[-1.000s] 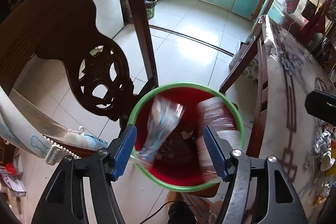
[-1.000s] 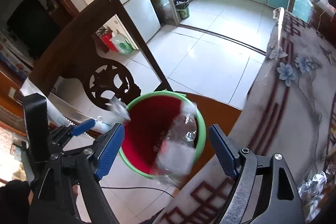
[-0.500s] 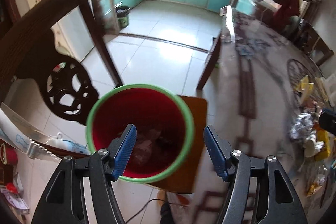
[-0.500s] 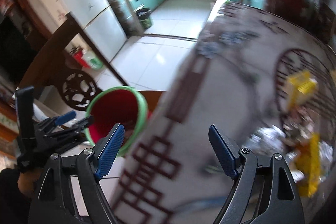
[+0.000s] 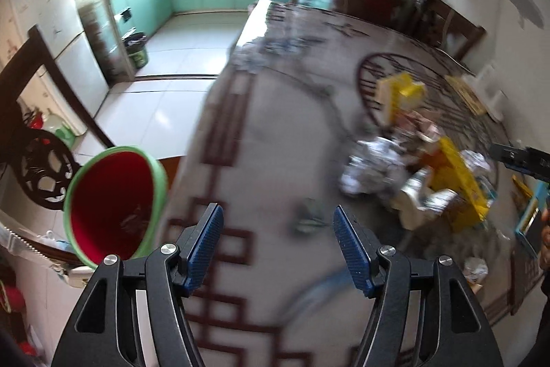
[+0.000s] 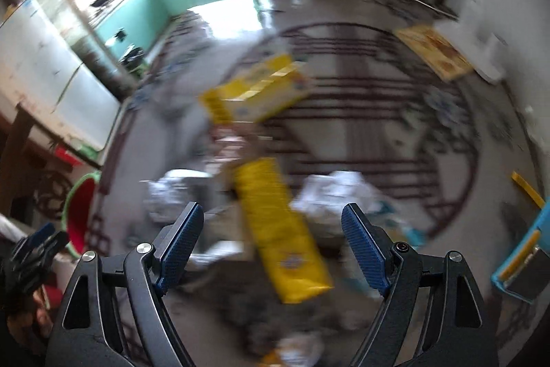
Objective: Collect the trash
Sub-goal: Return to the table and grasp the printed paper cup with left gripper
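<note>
Red bin (image 5: 110, 212) now leftward | both tongs (image 5: 278, 241) (image 6: 271, 241) empty, apart, over litter (image 6: 285, 229)

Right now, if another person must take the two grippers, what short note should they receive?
Left gripper: open, holding nothing, above bare table.
Right gripper: open, holding nothing, above the trash pile with the long yellow wrapper under it.
Red bin with green rim stands at the table's left edge; some trash already lies inside.
Left to do: yellow wrapper, yellow box, crumpled white wrappers are on the table. The pictures are blurred, so smaller pieces cannot be told apart.
</note>
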`<state>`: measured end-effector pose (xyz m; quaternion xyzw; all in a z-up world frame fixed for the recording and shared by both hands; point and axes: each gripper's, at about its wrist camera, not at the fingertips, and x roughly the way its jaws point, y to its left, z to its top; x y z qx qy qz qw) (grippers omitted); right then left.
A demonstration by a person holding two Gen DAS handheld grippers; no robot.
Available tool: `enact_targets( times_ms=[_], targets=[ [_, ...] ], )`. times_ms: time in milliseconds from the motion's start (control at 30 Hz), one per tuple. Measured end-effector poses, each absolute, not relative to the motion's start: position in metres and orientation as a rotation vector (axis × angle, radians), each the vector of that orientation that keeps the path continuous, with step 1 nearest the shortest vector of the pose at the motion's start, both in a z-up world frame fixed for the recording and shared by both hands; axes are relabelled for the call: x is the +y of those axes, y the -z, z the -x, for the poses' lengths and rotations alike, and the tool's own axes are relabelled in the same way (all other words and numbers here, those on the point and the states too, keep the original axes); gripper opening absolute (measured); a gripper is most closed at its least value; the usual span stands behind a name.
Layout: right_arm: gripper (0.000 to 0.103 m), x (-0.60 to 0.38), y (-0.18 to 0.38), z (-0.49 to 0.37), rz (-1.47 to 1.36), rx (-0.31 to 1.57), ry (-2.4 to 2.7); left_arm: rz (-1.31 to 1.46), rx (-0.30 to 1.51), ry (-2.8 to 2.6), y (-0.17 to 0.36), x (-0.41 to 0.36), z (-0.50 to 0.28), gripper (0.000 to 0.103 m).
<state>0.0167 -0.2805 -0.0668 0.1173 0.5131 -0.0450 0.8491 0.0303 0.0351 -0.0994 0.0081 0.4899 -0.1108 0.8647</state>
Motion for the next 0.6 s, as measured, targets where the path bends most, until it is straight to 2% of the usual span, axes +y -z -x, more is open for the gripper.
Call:
enact_targets(
  times_ms=[200, 600],
  targets=[
    [0.082, -0.314, 0.086, -0.011, -0.282, 1.117, 0.093, -0.038, 1.039, 0.268, 0.100, -0.002, -0.013, 0.066],
    [0.081, -0.328, 0.124, -0.030, -0.363, 1.176, 0.004, -0.061, 1.044, 0.308, 0.093, -0.013, 0.003, 0.066]
  ],
)
